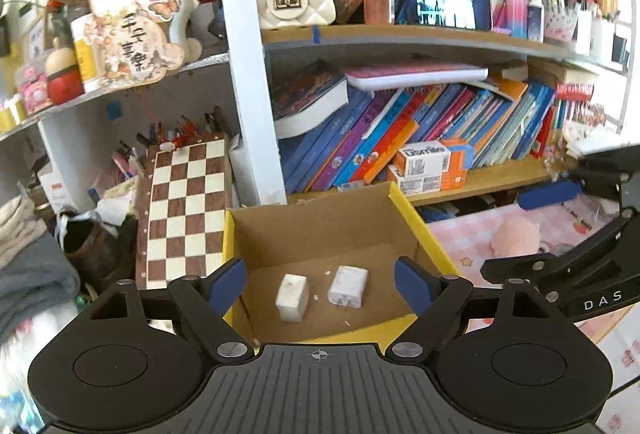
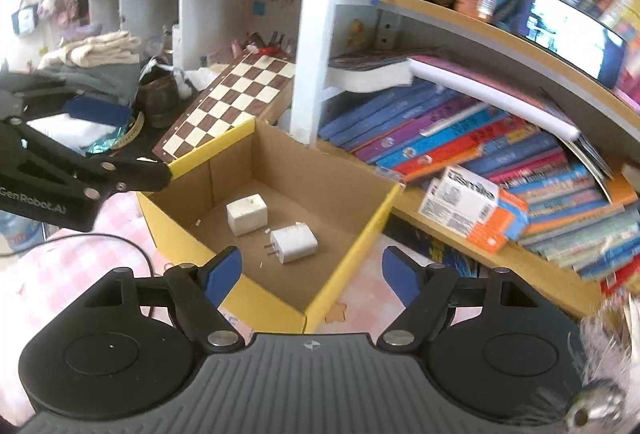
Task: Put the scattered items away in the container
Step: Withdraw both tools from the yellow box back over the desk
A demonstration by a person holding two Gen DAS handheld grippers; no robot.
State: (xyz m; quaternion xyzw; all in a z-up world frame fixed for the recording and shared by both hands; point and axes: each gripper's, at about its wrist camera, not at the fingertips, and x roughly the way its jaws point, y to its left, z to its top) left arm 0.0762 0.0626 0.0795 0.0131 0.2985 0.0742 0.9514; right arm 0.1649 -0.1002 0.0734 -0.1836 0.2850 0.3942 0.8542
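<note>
An open cardboard box (image 1: 416, 222) (image 2: 356, 234) with yellow outer walls stands on a pink checked cloth. On its floor lie a white foam block (image 1: 293, 297) (image 2: 247, 214) and a white plug charger (image 1: 348, 286) (image 2: 294, 244) side by side. My left gripper (image 1: 320, 284) hovers over the box's near edge, open, with nothing between its blue pads. My right gripper (image 2: 312, 272) hangs above the box's near corner, also open and empty. The other gripper's black frame shows at the right edge of the left wrist view (image 1: 576, 266) and at the left of the right wrist view (image 2: 80, 173).
Behind the box stand shelves packed with leaning books (image 1: 420, 125) (image 2: 460, 141) and an orange-and-white carton (image 1: 430, 167) (image 2: 472, 207). A chessboard (image 1: 186, 209) (image 2: 236, 101) leans at the box's left. A pink plush toy (image 1: 516, 236) lies on the cloth to the right.
</note>
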